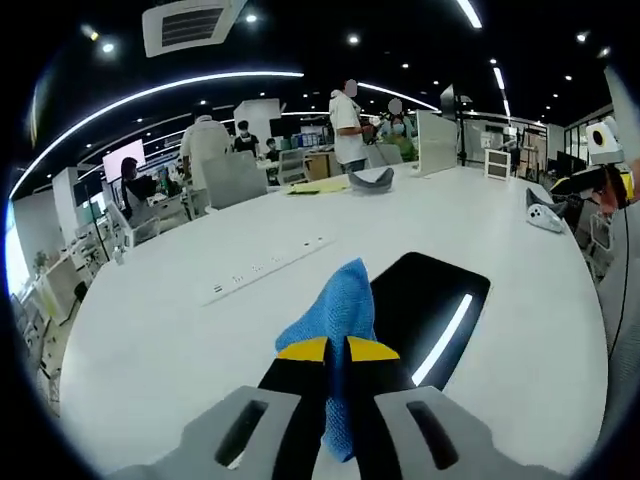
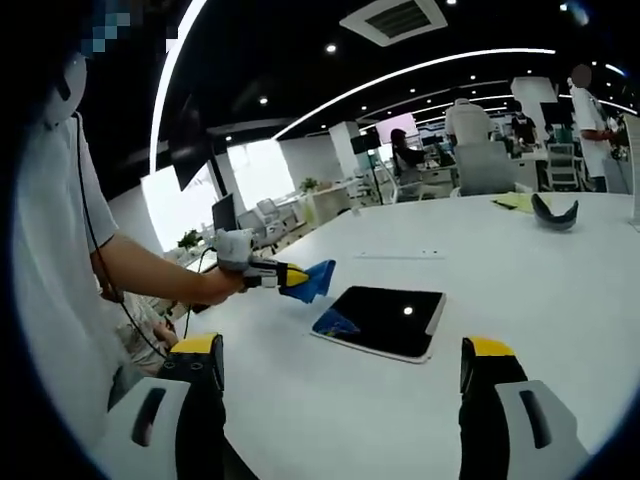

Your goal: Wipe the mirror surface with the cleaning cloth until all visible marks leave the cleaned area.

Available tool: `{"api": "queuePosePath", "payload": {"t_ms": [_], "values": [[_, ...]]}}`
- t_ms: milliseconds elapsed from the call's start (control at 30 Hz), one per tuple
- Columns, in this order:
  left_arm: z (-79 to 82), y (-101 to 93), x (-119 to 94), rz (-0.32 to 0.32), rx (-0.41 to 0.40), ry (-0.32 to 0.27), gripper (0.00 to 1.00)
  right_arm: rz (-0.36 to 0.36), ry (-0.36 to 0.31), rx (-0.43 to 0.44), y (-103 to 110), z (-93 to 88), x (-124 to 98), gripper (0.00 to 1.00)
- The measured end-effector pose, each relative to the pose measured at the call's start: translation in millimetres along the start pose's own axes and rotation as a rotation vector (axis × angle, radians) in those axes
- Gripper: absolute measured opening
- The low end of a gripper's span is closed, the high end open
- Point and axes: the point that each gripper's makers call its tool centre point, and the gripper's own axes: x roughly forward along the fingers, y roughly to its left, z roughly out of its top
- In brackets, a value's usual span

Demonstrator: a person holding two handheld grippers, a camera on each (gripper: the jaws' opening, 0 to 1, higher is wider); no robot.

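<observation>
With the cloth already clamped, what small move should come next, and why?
Probably lower the left claw so the cloth lands on the mirror, then start wiping. The right gripper view shows the cloth at the mirror's near corner, seemingly just above it. The right claw is open and idle over the table.

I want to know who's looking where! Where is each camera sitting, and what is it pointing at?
Left gripper view: rides on the left gripper, looking along the blue cloth it is shut on, toward the mirror; its own jaws show.
Right gripper view: rides on the open right gripper, facing the mirror from the other side; the person's arm and the left gripper show.
Shared: cloth, mirror, white table, power strip.
</observation>
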Motion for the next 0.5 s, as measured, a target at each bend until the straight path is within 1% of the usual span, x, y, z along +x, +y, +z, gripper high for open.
{"api": "queuePosePath", "payload": {"t_ms": [333,500], "values": [[-7.0,7.2,25,-0.008,-0.002,0.017,0.03,-0.006,0.011,0.011,-4,-1.1,4,0.98],[-6.7,10.6,36,-0.013,-0.008,0.019,0.03,-0.009,0.021,0.019,-6,-4.3,6,0.98]]}}
